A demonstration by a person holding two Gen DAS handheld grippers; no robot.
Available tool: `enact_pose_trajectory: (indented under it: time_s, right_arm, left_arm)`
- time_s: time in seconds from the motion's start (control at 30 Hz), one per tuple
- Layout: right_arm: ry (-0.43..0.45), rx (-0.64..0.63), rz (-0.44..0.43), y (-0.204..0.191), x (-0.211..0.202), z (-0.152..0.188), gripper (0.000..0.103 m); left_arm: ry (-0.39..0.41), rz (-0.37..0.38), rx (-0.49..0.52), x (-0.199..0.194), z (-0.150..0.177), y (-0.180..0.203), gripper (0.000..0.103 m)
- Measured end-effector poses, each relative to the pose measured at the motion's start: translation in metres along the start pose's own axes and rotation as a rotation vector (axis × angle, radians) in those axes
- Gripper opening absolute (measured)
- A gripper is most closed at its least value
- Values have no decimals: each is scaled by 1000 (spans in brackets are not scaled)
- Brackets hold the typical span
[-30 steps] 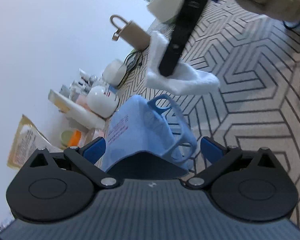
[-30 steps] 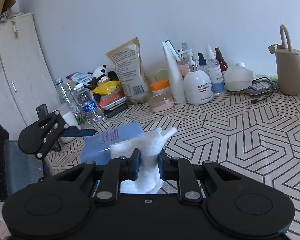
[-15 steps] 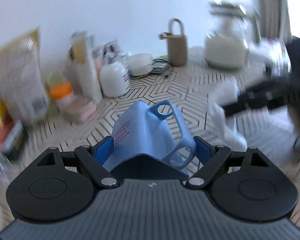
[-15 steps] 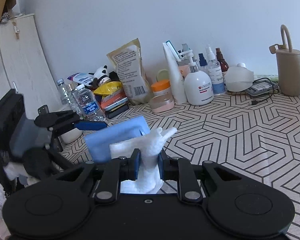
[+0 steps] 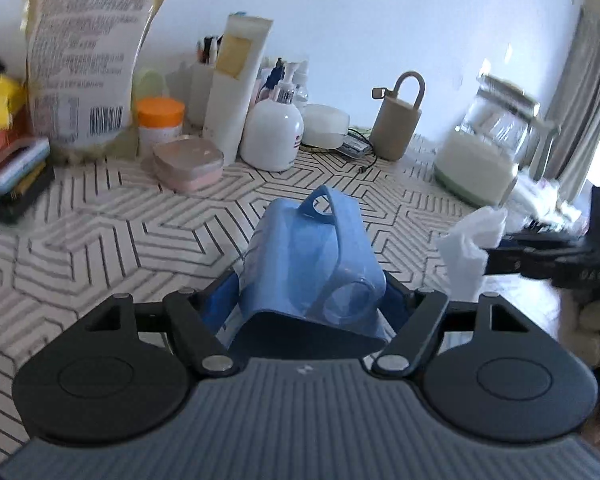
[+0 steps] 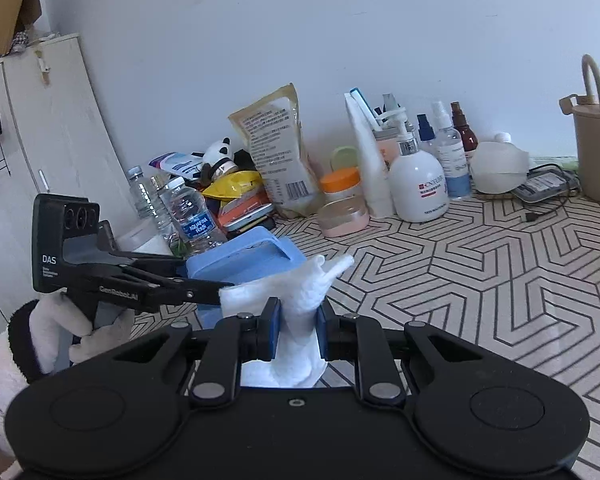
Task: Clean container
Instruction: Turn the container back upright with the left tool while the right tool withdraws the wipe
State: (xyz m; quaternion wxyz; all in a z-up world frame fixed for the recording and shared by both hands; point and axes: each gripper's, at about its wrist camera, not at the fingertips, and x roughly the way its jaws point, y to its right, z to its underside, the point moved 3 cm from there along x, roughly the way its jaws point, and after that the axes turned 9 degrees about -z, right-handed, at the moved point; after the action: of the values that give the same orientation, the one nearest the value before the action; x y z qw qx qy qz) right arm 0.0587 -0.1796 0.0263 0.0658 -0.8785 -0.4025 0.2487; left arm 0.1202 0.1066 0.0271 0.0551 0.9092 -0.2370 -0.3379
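the left gripper (image 5: 310, 300) holds a blue container (image 5: 312, 264) clamped between its 2 blue-padded fingers (image 5: 220, 304), raised above the patterned tabletop (image 5: 100, 240) with its handle loop pointing away from the camera. in the right wrist view the same container (image 6: 244, 256) sits at the left, held by the left gripper (image 6: 204, 286), whose handle is gripped by a gloved hand (image 6: 84, 328). just right of the container, the right gripper (image 6: 296, 334) is closed on a crumpled white cloth (image 6: 300, 304), pinched between its 2 blue pads, the cloth sticking up beyond them and close beside the container. whether they touch is unclear. along the back wall stand a printed pouch (image 6: 276, 152), an orange-lidded jar (image 6: 340, 184), a white pump bottle (image 6: 420, 184) and, far right, a beige jug (image 6: 596, 148).
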Motion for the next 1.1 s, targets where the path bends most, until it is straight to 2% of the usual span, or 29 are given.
enact_pose_trajectory:
  time_s: [0.1, 0.23, 0.27, 0.4, 0.47, 0.6, 0.73, 0.93, 1.0, 1.1]
  right_arm:
    - [9, 17, -6, 2, 3, 0, 22]
    - [32, 56, -20, 9, 2, -2, 22]
    - [41, 64, -23, 11, 1, -3, 25]
    - [74, 100, -42, 20, -1, -8, 25]
    - [73, 100, -46, 19, 0, -8, 24]
    - [59, 96, -46, 16, 4, -4, 23]
    - [35, 84, -37, 15, 11, -7, 23]
    - [12, 53, -48, 11, 15, -16, 23]
    - [-3, 42, -53, 11, 17, -19, 23]
    - [-15, 36, -66, 11, 17, -21, 23]
  left_arm:
    - [-39, 93, -77, 4, 5, -3, 73]
    - [-34, 126, -69, 11, 8, 3, 73]
    - [-33, 139, -68, 11, 10, 7, 73]
    - [-21, 120, -57, 12, 8, 15, 74]
    - [-19, 106, -60, 9, 5, 14, 84]
    - [18, 52, 39, -12, 8, 22, 91]
    - [70, 103, 114, -28, 14, 31, 96]
    - [71, 56, 172, -18, 19, 36, 97]
    - [70, 45, 210, -14, 22, 40, 102]
    - [66, 30, 237, -1, 23, 41, 103]
